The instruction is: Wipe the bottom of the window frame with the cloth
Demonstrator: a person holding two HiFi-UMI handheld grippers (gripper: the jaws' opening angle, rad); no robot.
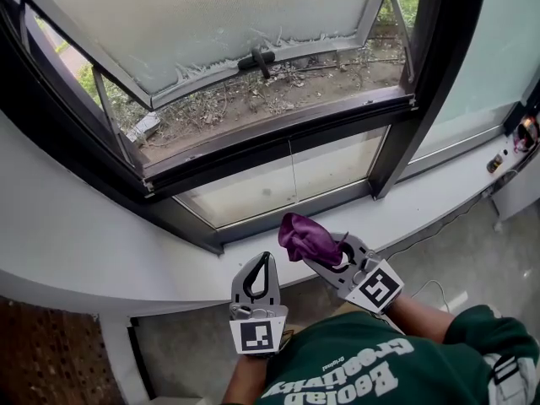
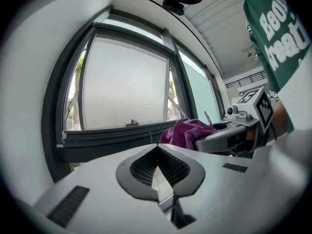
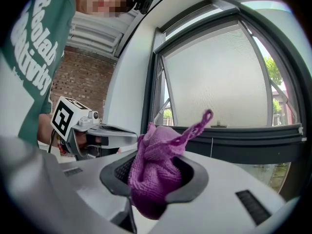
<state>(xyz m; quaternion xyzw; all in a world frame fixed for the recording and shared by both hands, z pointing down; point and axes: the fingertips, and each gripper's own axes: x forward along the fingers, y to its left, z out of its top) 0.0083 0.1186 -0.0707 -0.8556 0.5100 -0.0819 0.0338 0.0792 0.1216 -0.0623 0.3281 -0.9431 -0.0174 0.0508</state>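
Near window frame [image 1: 278, 135], right gripper [image 1: 324, 256] clamps cloth [image 1: 304, 234]; left gripper [image 1: 266, 264] closed

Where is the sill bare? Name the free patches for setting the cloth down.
The white sill is bare at left, bordered by the dark window frame. Another free strip runs right of the dark upright post, up to the cables. The middle is crowded: the left gripper and the right gripper, shut on the purple cloth.
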